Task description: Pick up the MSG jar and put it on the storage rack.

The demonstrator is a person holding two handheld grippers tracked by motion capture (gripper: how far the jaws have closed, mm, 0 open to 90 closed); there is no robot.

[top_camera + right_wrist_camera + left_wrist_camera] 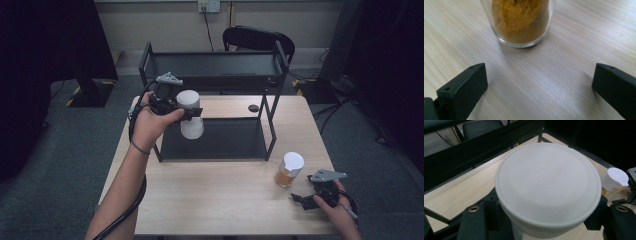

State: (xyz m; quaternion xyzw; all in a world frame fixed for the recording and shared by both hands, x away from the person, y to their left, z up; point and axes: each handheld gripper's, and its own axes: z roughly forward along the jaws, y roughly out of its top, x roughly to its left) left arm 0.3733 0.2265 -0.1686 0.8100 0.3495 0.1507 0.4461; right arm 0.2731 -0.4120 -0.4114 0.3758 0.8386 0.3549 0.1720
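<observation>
A white-lidded jar [190, 116] hangs in the air over the left part of the black rack's lower shelf [215, 140], and my left gripper [187, 114] is shut on it. In the left gripper view the jar's white lid [547, 185] sits right between the black jaws. A second jar [289, 170] with a white lid and orange-yellow powder stands on the wooden table [220, 200] at the right. My right gripper [306, 198] rests open on the table just behind that jar; in the right gripper view the glass jar [520, 22] stands ahead of the spread jaws, untouched.
A black two-level metal rack [215, 65] stands at the back of the table, its upper shelf above the held jar. A black chair [257, 37] is behind the table. Dark furniture stands on the carpet at both sides.
</observation>
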